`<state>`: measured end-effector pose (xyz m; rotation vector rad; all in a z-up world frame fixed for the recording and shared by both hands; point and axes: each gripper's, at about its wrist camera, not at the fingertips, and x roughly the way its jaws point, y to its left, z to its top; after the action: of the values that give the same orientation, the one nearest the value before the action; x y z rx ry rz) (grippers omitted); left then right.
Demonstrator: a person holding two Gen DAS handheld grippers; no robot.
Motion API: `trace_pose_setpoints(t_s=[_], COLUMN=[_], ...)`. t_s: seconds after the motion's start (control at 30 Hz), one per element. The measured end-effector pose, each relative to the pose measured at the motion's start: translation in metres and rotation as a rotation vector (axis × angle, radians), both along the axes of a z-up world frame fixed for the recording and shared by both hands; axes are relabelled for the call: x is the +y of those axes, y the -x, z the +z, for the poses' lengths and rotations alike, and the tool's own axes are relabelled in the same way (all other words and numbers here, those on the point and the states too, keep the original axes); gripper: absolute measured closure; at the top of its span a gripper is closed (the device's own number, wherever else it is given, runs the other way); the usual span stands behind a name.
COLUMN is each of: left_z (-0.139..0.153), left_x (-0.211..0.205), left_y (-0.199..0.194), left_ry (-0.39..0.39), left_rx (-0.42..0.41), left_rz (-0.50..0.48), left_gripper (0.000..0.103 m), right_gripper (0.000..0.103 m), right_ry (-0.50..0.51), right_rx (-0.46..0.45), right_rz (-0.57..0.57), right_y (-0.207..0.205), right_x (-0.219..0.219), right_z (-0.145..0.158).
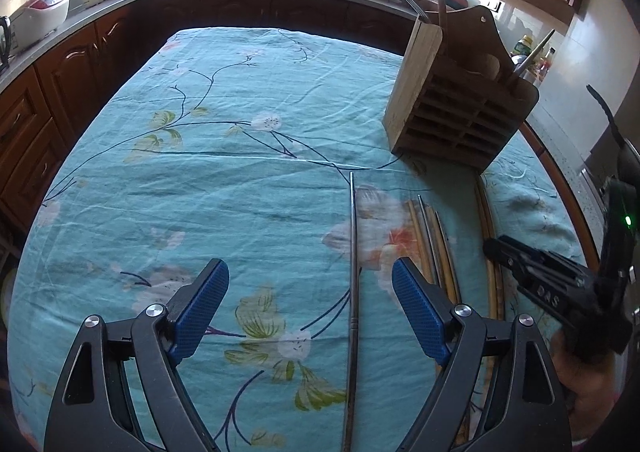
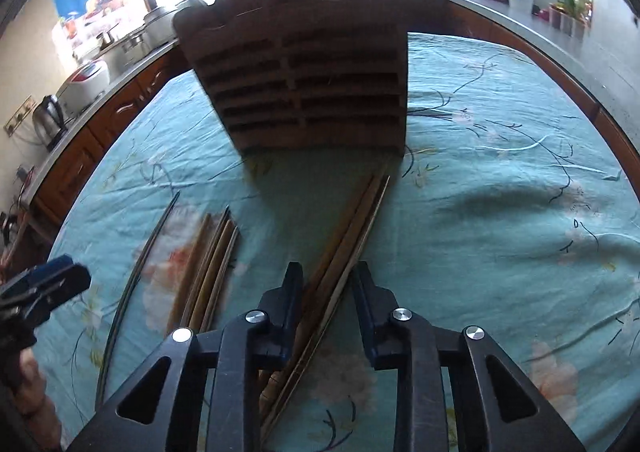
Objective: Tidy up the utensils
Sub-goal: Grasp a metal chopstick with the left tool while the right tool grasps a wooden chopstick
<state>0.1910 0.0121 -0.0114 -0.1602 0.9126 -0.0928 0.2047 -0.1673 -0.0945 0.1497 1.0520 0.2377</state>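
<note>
Left wrist cam sits low behind the left claw (image 1: 310, 308), looking along the tabletop (image 1: 200, 180) toward the kitchen counter, with the wooden rack (image 1: 452, 100) off to its right. Right wrist cam rides the right claw (image 2: 326, 284), close over the tabletop, facing the rack (image 2: 304, 72) head-on. Both catch the rack, the chopsticks (image 1: 434, 236) between them, and each other's claw at the edge.

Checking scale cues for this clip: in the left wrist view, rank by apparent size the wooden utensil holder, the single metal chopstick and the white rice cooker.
1. Wooden utensil holder: fills the most area.
2. Single metal chopstick: the longest span, but thin, and near the camera, so its length is exaggerated.
3. White rice cooker: smallest, far back on the counter.
</note>
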Motion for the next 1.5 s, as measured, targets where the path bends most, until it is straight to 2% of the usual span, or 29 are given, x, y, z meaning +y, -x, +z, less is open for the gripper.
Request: trace_pose_setpoints(t_s=[0.27, 0.33, 0.4, 0.47, 0.57, 0.83, 0.93, 1.0, 1.03, 1.1, 1.13, 1.17, 1.2, 1.23, 1.27, 1.37, 1.5], left_z=[-0.001, -0.002, -0.004, -0.003, 0.000, -0.003, -0.011, -0.018, -0.023, -0.027, -0.027, -0.026, -0.026, -0.025, -0.025, -0.022, -0.012], left_x=[0.003, 0.001, -0.001, -0.005, -0.013, -0.024, -0.029, -0.034, -0.037, -0.049, -0.054, -0.057, -0.060, -0.062, -0.063, -0.057, -0.045], left_y=[0.002, 0.000, -0.004, -0.009, -0.019, -0.065, -0.081, -0.089, -0.092, -0.091, -0.090, -0.089, -0.089, -0.089, -0.090, -0.087, -0.075], left_ry=[0.003, 0.002, 0.005, 0.001, -0.031, -0.088, -0.104, -0.115, -0.121, -0.192, -0.215, -0.210, -0.205, -0.207, -0.205, -0.164, -0.085], left_rx=[0.006, 0.010, 0.017, 0.018, 0.012, 0.032, 0.068, 0.093, 0.111, 0.091, 0.071, 0.066, 0.071, 0.075, 0.079, 0.087, 0.066], left_rz=[-0.006, -0.005, -0.006, -0.018, -0.042, -0.076, -0.098, -0.117, -0.127, -0.157, -0.171, -0.192, -0.209, -0.218, -0.222, -0.219, -0.207], left_gripper=[0.017, 0.017, 0.017, 0.017, 0.017, 0.019, 0.025, 0.036, 0.050, 0.053, 0.060, 0.073, 0.078, 0.095, 0.098, 0.099, 0.099], right_gripper=[0.080, 0.074, 0.063, 0.063, 0.063, 0.075, 0.083, 0.086, 0.087, 0.093, 0.097, 0.097, 0.098, 0.098, 0.098, 0.098, 0.099], right_ry=[0.016, -0.036, -0.091, -0.109, -0.135, -0.084, -0.044, -0.025, -0.015, 0.002, 0.007, 0.001, -0.014, -0.026, -0.039, -0.084, -0.135], right_rx=[0.027, 0.043, 0.039, 0.004, -0.025, 0.009, 0.042, 0.033, 0.030, 0.024, 0.021, 0.021, 0.025, 0.028, 0.031, 0.032, -0.011], right_rz=[0.145, 0.126, 0.072, 0.022, -0.015, -0.016, -0.008, -0.002, 0.001, 0.010, 0.012, 0.011, 0.008, 0.004, -0.002, -0.016, -0.037], right_y=[0.055, 0.063, 0.061, 0.054, 0.037, -0.018, -0.028, -0.030, -0.031, -0.030, -0.033, -0.033, -0.034, -0.034, -0.035, -0.035, -0.025], right_x=[-0.017, -0.029, -0.040, -0.044, -0.043, -0.019, -0.012, -0.009, -0.008, -0.005, -0.004, -0.005, -0.007, -0.008, -0.010, -0.017, -0.028], right_z=[0.009, 0.010, 0.012, 0.015, 0.019, 0.005, -0.004, -0.006, -0.006, -0.006, -0.008, -0.008, -0.009, -0.009, -0.009, -0.007, 0.014])
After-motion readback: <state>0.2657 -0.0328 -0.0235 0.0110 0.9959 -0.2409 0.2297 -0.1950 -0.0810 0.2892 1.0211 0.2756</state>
